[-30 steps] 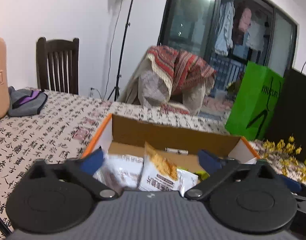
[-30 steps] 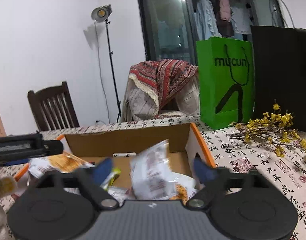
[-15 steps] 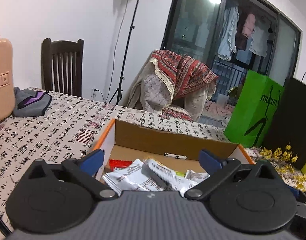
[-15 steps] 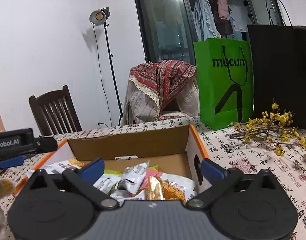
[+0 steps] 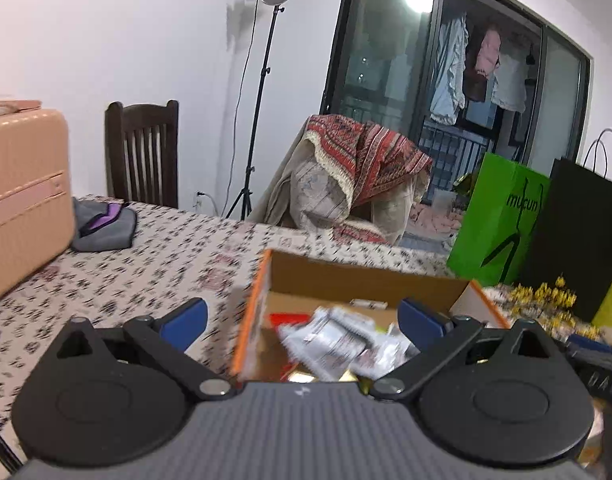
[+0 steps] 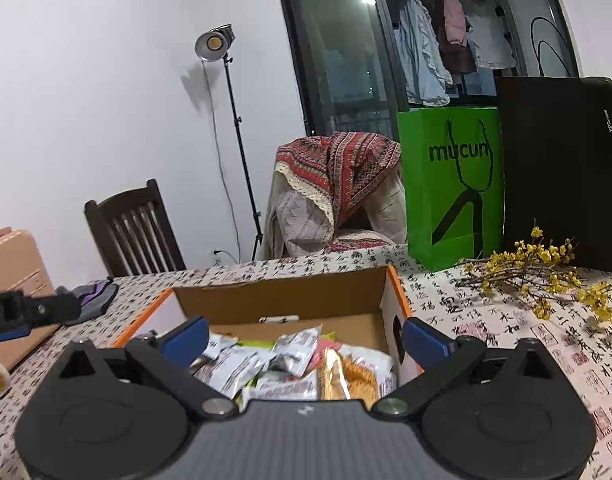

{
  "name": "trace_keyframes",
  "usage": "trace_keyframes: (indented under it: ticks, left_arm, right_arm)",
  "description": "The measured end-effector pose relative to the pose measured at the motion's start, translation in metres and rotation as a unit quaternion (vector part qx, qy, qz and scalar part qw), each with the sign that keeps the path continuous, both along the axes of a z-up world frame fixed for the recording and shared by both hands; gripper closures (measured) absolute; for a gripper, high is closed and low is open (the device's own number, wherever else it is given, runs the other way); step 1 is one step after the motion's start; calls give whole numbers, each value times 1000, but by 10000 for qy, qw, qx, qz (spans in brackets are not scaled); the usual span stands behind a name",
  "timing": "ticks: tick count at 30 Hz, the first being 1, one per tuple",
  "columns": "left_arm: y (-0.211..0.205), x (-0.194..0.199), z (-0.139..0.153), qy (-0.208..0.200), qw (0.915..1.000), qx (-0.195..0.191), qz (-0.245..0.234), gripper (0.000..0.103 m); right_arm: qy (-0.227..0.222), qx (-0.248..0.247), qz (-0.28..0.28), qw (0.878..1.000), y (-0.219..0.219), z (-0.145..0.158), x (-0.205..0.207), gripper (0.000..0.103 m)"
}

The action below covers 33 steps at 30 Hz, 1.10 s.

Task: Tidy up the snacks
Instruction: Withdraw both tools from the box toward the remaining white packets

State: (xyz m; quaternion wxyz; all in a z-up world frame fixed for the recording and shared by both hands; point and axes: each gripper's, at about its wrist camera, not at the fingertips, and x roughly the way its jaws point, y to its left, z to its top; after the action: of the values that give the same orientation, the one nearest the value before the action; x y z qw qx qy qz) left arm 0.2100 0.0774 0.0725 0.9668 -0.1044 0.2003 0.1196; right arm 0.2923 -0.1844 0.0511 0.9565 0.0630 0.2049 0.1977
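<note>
An open cardboard box [image 6: 282, 302] with orange edges stands on the patterned tablecloth and holds several snack packets [image 6: 290, 364], white, pink and gold. My right gripper [image 6: 304, 338] hangs open over the box's near side with nothing between its blue fingertips. In the left wrist view the same box [image 5: 357, 284] lies to the right of centre, its packets [image 5: 333, 340] blurred. My left gripper [image 5: 302, 320] is open and empty, straddling the box's left wall. The left gripper's body [image 6: 22, 312] shows at the left edge of the right wrist view.
A peach suitcase [image 5: 22, 200] and a grey pouch [image 5: 102, 224] lie on the table's left. A green paper bag [image 6: 451, 184], a black bag [image 6: 561, 168] and yellow flower branches [image 6: 541, 280] sit at the right. A dark wooden chair [image 6: 134, 232] and a light stand [image 6: 230, 136] are behind.
Both grippers opened and let their packets fall into the box. The left gripper has since swung left, so the box now sits to its right; the right one rose slightly.
</note>
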Motion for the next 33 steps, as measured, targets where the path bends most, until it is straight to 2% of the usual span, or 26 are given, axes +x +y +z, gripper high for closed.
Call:
trace_keyframes:
  ticks: [10, 16, 22, 28, 33]
  left_arm:
    - [31, -55, -37, 415, 9986, 324, 54, 0]
    - [42, -71, -61, 553, 9982, 237, 35, 0]
    - [46, -77, -84, 485, 9986, 204, 41, 0]
    - [60, -77, -87, 449, 9989, -99, 133, 0]
    - [62, -79, -87, 434, 9987, -176, 187, 0]
  right_arm:
    - [323, -310, 292, 9986, 14, -21, -37, 0]
    - [526, -485, 504, 9962, 27, -37, -51, 0]
    - [759, -557, 577, 9939, 36, -55, -57, 0]
    - [991, -407, 583, 9925, 37, -72, -52, 0]
    - [1041, -303, 613, 9922, 36, -76, -50, 0]
